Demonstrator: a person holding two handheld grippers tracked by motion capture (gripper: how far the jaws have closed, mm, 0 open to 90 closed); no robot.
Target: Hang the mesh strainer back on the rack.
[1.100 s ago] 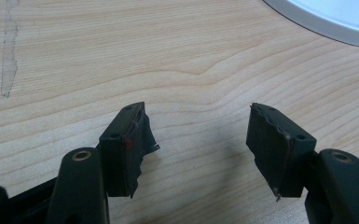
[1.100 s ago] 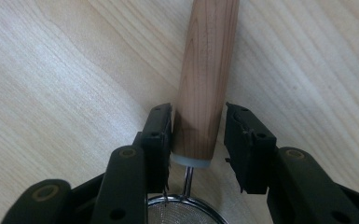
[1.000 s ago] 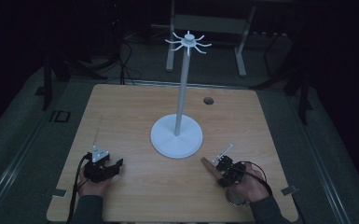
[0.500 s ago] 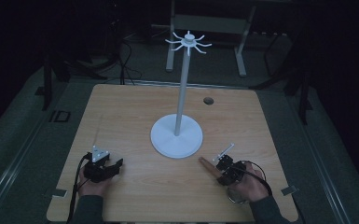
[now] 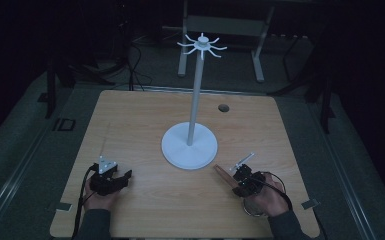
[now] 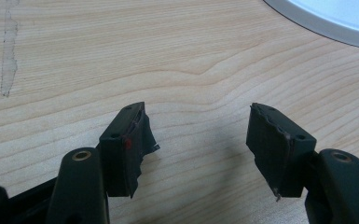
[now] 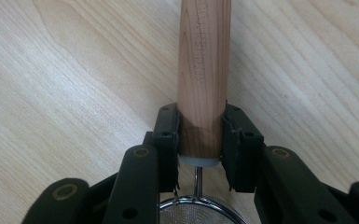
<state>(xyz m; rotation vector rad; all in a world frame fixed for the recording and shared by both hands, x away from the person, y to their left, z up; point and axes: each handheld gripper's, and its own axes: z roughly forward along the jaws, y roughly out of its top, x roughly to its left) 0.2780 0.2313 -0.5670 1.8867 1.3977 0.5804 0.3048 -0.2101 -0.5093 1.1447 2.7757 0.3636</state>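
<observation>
At the near edge of the table [image 5: 145,220], our right gripper [image 7: 200,135] clamps the wooden handle [image 7: 204,70] of a small strainer [image 7: 200,211], jaws closed on it near the mesh end, seemingly ready to lift. The handle's long axis runs away from us, its free end pointing toward the white stand [image 5: 190,145]. Our left gripper [image 6: 198,135] rests wide open and empty on the wood. Beyond, the stand's hooks [image 5: 202,45] wait.

high view: above, facing forward-down | gripper views: close over table [image 5: 145,125] | shared: tabletop
</observation>
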